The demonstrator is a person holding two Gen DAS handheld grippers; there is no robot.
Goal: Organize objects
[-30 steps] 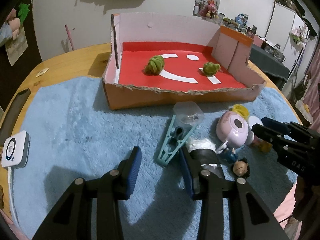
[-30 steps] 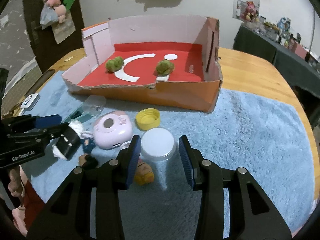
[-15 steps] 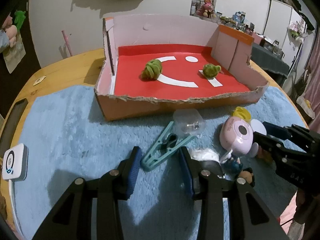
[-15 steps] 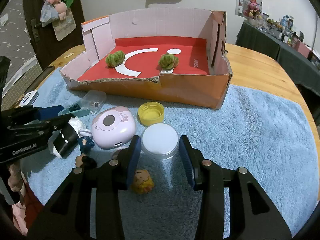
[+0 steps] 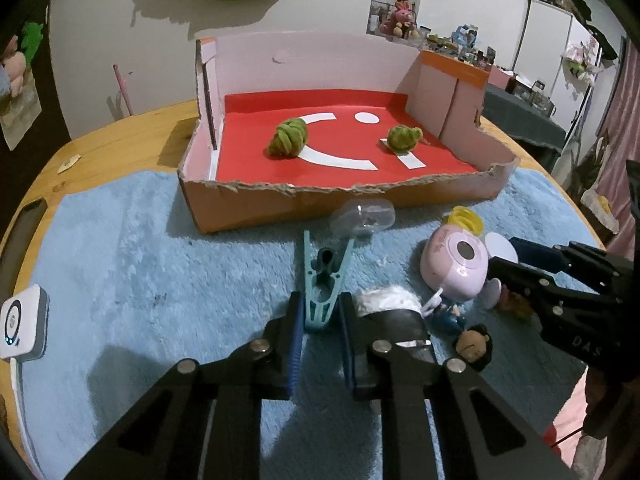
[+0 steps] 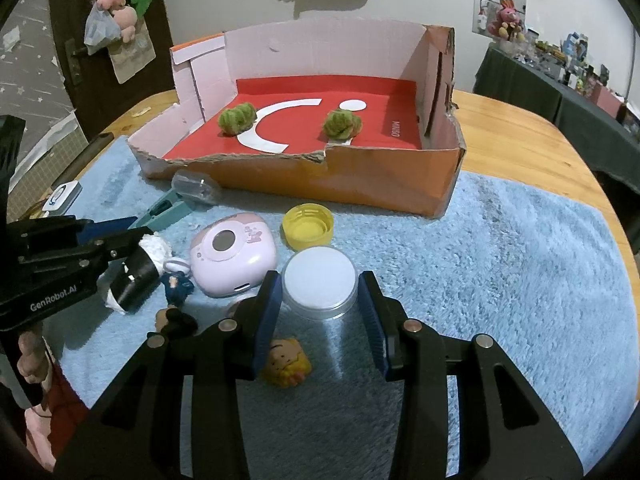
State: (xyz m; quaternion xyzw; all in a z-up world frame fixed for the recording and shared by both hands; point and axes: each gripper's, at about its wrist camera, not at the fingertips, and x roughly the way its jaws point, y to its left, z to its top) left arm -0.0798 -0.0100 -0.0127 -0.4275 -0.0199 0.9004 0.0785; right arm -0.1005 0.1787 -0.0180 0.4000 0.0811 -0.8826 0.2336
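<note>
Teal clothespin (image 5: 320, 296) clamped by the left gripper (image 5: 319, 322)

Its jaws have just been closing on the peg's near end; the white-lidded jar (image 6: 319, 278) is flanked between the right gripper (image 6: 319, 312)'s pads, contact unclear.

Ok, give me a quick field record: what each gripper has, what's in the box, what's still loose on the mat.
left gripper: jaws just closed on teal clothes peg
right gripper: straddling white round lid, contact unclear
box: two green yarn balls
loose on blue mat: pink toy camera, yellow cap
</note>
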